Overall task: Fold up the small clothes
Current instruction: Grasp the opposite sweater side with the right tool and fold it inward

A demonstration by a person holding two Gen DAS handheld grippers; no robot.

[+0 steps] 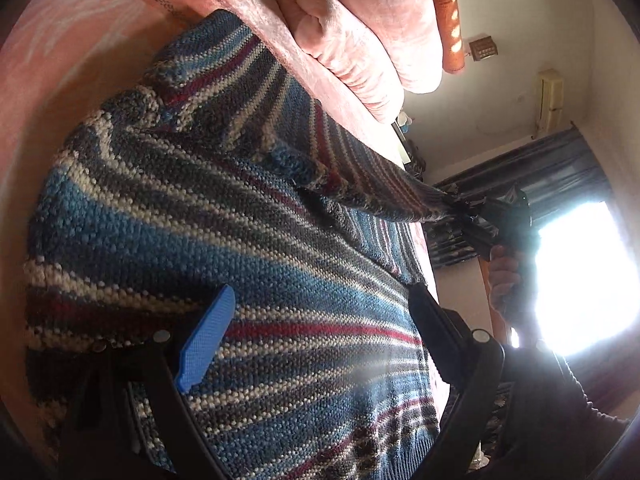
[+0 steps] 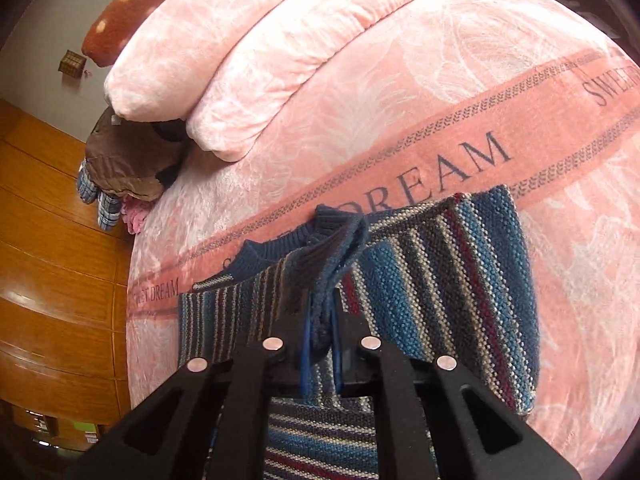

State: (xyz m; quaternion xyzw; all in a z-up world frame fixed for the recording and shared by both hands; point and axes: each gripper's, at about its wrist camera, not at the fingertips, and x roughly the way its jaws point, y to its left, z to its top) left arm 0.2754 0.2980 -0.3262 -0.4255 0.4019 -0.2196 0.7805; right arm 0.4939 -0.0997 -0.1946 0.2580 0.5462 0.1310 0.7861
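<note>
A small knitted sweater (image 1: 248, 216) with blue, grey, white and dark red stripes lies on the pink bed cover (image 2: 400, 92). My left gripper (image 1: 322, 296) is open, its blue pad (image 1: 208, 336) and black finger (image 1: 436, 320) spread wide over the sweater's body. My right gripper (image 2: 322, 336) is shut on the sweater's dark blue ribbed edge (image 2: 332, 248) and holds that part up off the bed. In the left wrist view the right gripper (image 1: 500, 216) sits at the far right, held by a hand (image 1: 504, 276), with striped fabric stretched up to it.
Folded pink quilts (image 2: 248, 60) and an orange spotted pillow (image 2: 124, 12) lie at the head of the bed. A brown item and plaid cloth (image 2: 120, 168) sit at the bed's edge by a wooden wardrobe (image 2: 52, 240). A bright window (image 1: 580, 280) glares beside dark curtains.
</note>
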